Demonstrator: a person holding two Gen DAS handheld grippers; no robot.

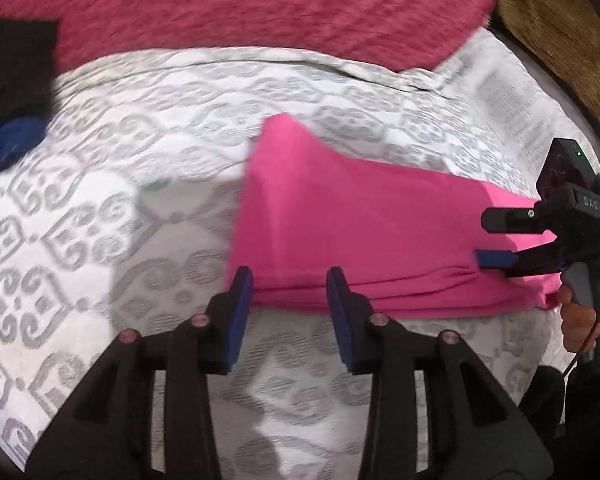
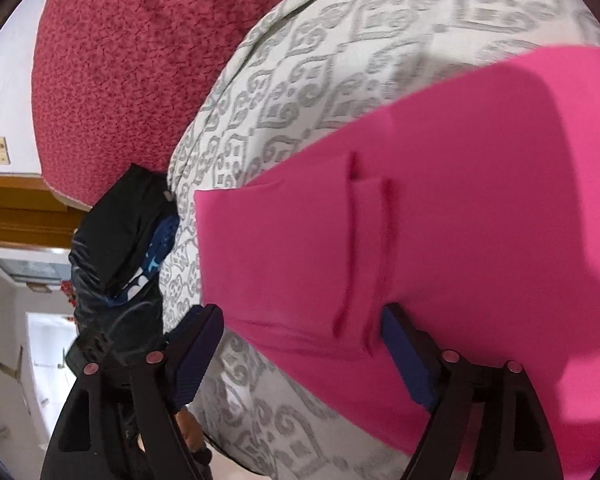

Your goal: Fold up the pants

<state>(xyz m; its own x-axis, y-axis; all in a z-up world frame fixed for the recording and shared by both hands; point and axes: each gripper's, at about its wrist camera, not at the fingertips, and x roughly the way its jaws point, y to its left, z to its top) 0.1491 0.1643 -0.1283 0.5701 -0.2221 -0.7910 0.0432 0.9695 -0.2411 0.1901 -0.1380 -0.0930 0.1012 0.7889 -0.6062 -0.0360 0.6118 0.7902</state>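
We see pink pants [image 1: 340, 220] folded flat on bed [image 1: 140, 152], long axis running left-right ahead of us. Left gripper [image 1: 290, 280] half-open, empty, at near edge. Right gripper [image 1: 496, 240] wide, nothing pinched, over pants' right end. Right wrist view alone shows pocket seam [image 2: 364, 240] and dark clothes pile [image 2: 120, 240].
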